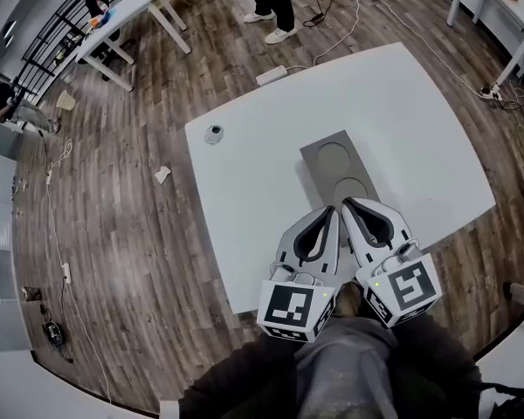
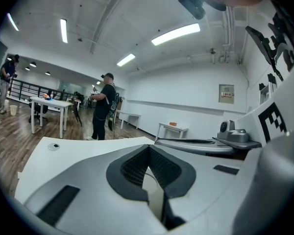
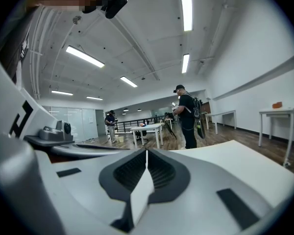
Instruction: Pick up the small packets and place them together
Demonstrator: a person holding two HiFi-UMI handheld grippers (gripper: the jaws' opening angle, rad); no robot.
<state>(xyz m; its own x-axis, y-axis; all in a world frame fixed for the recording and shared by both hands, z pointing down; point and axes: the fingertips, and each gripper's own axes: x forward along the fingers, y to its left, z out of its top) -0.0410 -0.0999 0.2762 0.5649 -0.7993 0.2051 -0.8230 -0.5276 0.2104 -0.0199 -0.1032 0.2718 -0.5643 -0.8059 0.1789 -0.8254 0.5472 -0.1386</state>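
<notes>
A white table (image 1: 244,199) is seen from above on a wooden floor (image 1: 113,234). Two handheld grippers are held side by side at its near edge, close to the wearer's body. The left gripper (image 1: 332,209) has its jaws pressed together at the tips, with nothing between them. The right gripper (image 1: 348,203) is likewise closed and empty. Just beyond their tips lies a grey tray (image 1: 310,160) with two round recesses, both apparently empty. A small round object (image 1: 213,134), too small to identify, sits well apart near the far left corner. The small packets named in the task are not visible on the table or in either gripper view, so their position cannot be given. A person (image 1: 271,7) stands on the floor beyond the table. Judged from this, the wrong item could be grasped, since no packet is in sight. The tray could be nudged out of place, since the closed jaws sit so near it. The two grippers could also knock together, being held so close.
</notes>
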